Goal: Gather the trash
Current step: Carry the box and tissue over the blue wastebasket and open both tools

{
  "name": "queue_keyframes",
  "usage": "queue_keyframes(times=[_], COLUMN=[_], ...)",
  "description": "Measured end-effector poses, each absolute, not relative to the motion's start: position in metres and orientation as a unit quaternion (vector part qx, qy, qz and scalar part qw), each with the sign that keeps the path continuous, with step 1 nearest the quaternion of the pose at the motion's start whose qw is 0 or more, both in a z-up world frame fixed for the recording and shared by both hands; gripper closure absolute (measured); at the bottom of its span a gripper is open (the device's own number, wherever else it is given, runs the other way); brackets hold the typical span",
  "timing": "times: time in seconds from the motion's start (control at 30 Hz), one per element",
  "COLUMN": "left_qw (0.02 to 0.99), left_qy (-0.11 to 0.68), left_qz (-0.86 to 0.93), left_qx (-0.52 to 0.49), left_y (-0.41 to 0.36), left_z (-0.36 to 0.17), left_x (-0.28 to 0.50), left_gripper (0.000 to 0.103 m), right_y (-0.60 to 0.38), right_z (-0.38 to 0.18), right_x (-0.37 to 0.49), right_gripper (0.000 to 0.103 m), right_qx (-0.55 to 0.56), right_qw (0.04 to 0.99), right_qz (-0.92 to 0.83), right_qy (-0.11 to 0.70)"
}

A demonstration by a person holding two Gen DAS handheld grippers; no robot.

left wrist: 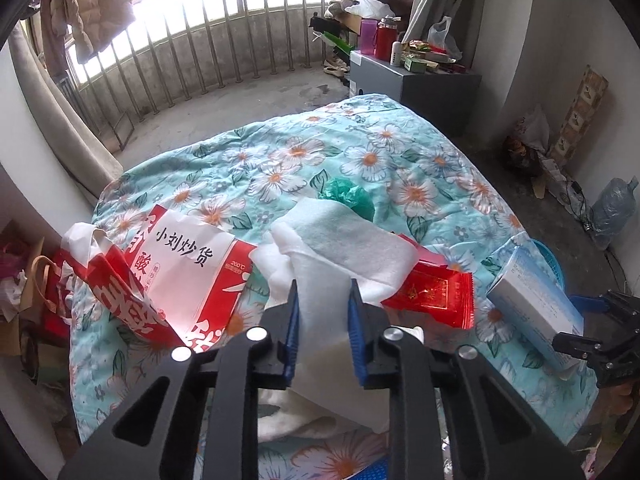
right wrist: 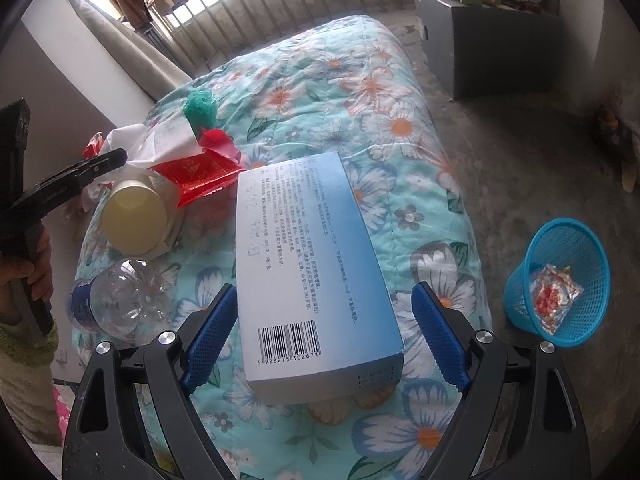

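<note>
Already the left gripper (left wrist: 323, 312) pinches the limp white tissue sheet (left wrist: 340, 248) on the floral quilt (left wrist: 360, 152); it may tear or slip. Right gripper (right wrist: 324, 344) gapes astride the blue-white cardboard box (right wrist: 312, 264), unheld.

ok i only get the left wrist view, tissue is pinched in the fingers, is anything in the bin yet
observer: yes, the blue basket holds one red and white wrapper.
operator: and what's my other hand doing
observer: the right gripper has its fingers open on either side of the blue and white box, not touching it.
operator: any trash close by that i can't see
observer: a clear plastic bottle lies on the quilt, next to a container with a cream lid.
</note>
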State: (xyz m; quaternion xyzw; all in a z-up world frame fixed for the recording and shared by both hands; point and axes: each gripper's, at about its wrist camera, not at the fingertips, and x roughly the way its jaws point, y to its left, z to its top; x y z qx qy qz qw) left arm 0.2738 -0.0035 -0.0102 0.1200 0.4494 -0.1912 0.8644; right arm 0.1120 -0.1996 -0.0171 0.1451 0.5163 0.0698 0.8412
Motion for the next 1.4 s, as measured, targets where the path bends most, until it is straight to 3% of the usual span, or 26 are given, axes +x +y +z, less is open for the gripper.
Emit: queue_keyframes(times=[0.2, 0.7, 1.1, 1.23, 1.4], left_qw=[0.885, 0.917, 0.914, 0.908, 0.899], left_qy=[0.407, 0.309, 0.284, 0.295, 0.3], left_qz=[-0.182, -0.241, -0.276, -0.284, -0.302], left_qx=[0.135, 0.077, 0.084, 0.087, 0.096], left_y=[0.0, 0.009, -0.022, -0.032, -0.051], left_z=[0.013, 0.097, 0.11, 0.106, 0.102], left_x=[0.266, 0.21, 0.178, 0.173, 0.164], left_gripper=[0.098, 0.1, 0.1, 0.1, 0.1], right_y=[-0.204, -0.197, -0.169, -0.179, -0.206], right_z=[-0.017, -0.024, -0.027, -0.035, -0.018], right_x=[0.113, 0.129, 0.137, 0.135, 0.109], right_gripper=[0.019, 0.019, 0.016, 0.03, 0.03], right_qx=[0.155, 0.138, 0.051, 0.078, 0.139], right_qw=[0.84, 0.829, 0.835, 0.829, 0.839], right_qz=[0.073, 0.061, 0.048, 0.051, 0.039], right_qy=[0.515, 0.539, 0.546, 0.551, 0.524])
